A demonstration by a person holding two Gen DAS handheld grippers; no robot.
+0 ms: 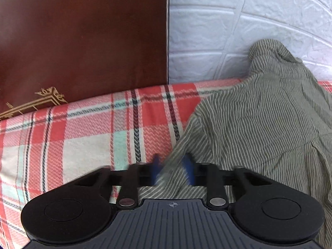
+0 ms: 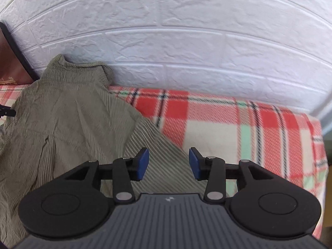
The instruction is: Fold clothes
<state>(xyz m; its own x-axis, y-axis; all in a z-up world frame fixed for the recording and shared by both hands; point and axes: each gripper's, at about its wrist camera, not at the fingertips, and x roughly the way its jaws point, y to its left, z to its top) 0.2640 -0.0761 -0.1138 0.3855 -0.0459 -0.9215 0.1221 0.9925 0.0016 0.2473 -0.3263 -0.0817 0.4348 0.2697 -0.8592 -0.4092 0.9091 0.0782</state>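
Note:
An olive striped shirt (image 1: 259, 120) lies crumpled on the plaid bed, its collar end against the white wall. In the left wrist view its near left edge runs between the blue pads (image 1: 188, 169) of my left gripper (image 1: 172, 170). The pads are blurred and stand apart around the cloth, narrower than the right pair. In the right wrist view the shirt (image 2: 68, 112) fills the left side. My right gripper (image 2: 169, 164) is open, its fingers hovering over the shirt's near right corner, with nothing gripped.
A red, white and mint plaid blanket (image 2: 238, 128) covers the bed. A dark brown headboard (image 1: 83, 41) with gold trim stands at the left. White brick-pattern wall (image 2: 166, 31) runs behind. The bed's right edge (image 2: 323, 155) drops off. A small black part (image 2: 7, 112) pokes in at the left edge.

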